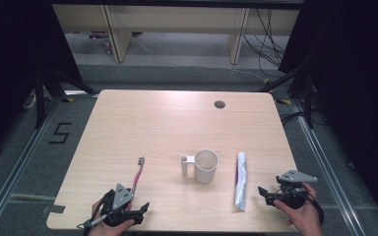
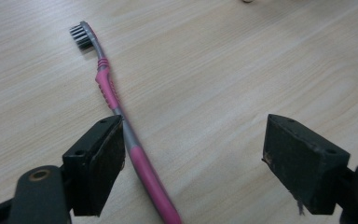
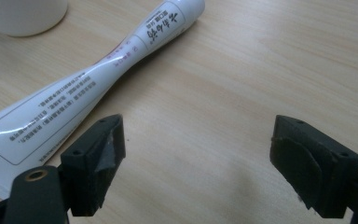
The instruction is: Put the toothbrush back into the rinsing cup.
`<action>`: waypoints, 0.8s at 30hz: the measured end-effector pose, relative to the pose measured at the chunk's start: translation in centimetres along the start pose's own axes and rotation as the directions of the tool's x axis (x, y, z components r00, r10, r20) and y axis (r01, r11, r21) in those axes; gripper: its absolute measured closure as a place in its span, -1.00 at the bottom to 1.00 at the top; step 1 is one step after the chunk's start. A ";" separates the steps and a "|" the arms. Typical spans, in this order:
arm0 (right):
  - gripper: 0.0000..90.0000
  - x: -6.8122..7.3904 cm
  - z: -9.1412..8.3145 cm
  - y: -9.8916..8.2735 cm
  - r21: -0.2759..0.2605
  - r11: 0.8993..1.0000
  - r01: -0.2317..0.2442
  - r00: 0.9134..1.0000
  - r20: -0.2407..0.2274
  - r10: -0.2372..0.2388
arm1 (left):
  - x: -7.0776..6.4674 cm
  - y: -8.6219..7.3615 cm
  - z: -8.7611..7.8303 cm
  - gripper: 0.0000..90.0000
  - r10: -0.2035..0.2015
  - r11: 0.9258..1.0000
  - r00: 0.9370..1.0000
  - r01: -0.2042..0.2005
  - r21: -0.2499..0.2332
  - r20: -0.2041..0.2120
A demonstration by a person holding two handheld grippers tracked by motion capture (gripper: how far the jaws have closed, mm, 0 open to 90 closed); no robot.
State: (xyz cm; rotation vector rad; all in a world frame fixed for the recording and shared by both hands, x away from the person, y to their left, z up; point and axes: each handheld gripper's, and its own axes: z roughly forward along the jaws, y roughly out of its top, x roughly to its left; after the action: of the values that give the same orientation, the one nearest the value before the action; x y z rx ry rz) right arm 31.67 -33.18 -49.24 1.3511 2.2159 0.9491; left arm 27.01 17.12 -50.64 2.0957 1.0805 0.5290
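At the near edge of the pale wooden surface (image 1: 128, 123), the left claw (image 1: 139, 212) hangs low by the near left corner with its jaws wide apart and nothing clamped. In the left gripper view the slim pink and grey plastic toothbrush (image 2: 121, 116) runs between those jaws, lying just beside one black pad (image 2: 103, 161); whether it touches that pad cannot be told. The brush lies flat, its handle end nearest the person and its bristle head pointing toward the far edge. It looks light and stiff, and its smooth handle may slip or roll. The ribbed pink stretch below the neck looks like the surest place to pinch.

Toward the near right corner, the right claw (image 1: 266, 192) also stands apart and empty. The white, partly squeezed toothpaste tube (image 1: 240, 181) lies just beside it. The tube looks soft and light, likely to dent, so its firmer cap end seems the better hold.

Farther in, between brush and tube, stands an upright white plastic cup with a side handle (image 1: 204, 165), apart from both. Its mouth faces up and it appears empty.
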 end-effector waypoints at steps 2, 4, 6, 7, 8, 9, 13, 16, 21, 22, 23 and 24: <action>-0.58 0.0 0.0 0.0 -0.004 1.000 -0.001 1.000 0.003 0.001 | 0.1 0.0 -0.1 -0.54 0.011 1.000 1.000 -0.011 0.010 0.002; -0.58 -0.4 0.0 0.1 -0.015 0.999 0.042 0.999 0.006 -0.042 | 0.0 0.0 0.1 -0.54 -0.002 1.000 1.000 0.002 -0.004 0.001; -0.58 -0.2 -0.1 0.0 -0.026 1.000 0.012 1.000 0.021 -0.011 | 0.0 0.0 0.1 -0.55 -0.003 1.000 1.000 0.003 -0.005 0.000; -0.58 -0.2 -0.1 0.0 -0.026 1.000 0.012 1.000 0.021 -0.011 | 0.0 -0.1 0.1 -0.55 -0.003 1.000 1.000 0.003 -0.005 0.001; -0.58 -0.1 -0.1 0.0 -0.029 1.000 0.008 1.000 0.018 -0.007 | 0.0 0.0 0.1 -0.55 -0.002 1.000 1.000 0.002 -0.003 0.003; -0.58 -0.2 -0.1 0.0 -0.025 1.000 0.007 1.000 0.008 -0.006 | 0.0 0.0 0.1 -0.55 0.000 1.000 1.000 0.000 -0.003 0.006; -0.57 -0.2 -0.3 0.0 -0.039 0.999 0.036 0.999 0.014 -0.035 | 0.1 -0.1 0.1 -0.57 0.001 1.000 1.000 -0.001 0.005 0.003; -0.56 0.1 -0.5 0.0 -0.043 0.999 0.013 1.000 -0.008 -0.014 | 0.1 -0.1 0.2 -0.62 -0.012 1.000 1.000 0.012 0.004 -0.018; -0.56 0.6 -0.8 -0.2 -0.037 0.999 -0.021 1.000 -0.016 0.021 | 0.3 -0.1 0.1 -0.64 -0.003 1.000 1.000 0.003 0.013 -0.007; -0.56 0.6 -0.9 -0.3 -0.042 0.999 -0.016 1.000 -0.011 0.015 | 0.2 -0.1 0.2 -0.64 -0.011 1.000 1.000 0.011 -0.001 -0.014; -0.56 0.6 -0.9 -0.3 -0.042 0.999 -0.016 1.000 -0.011 0.015 | 0.2 -0.1 0.2 -0.64 -0.005 1.000 1.000 0.005 -0.006 -0.015; -0.56 0.4 -0.9 -0.3 -0.054 0.998 0.031 1.000 0.002 -0.031 | 0.2 -0.1 0.2 -0.64 -0.003 1.000 1.000 0.003 -0.010 -0.010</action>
State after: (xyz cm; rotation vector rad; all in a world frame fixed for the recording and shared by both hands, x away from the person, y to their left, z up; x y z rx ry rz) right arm 30.73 -33.20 -48.82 1.2892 2.1885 0.9891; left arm 27.21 17.28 -50.78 2.0846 1.0850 0.5431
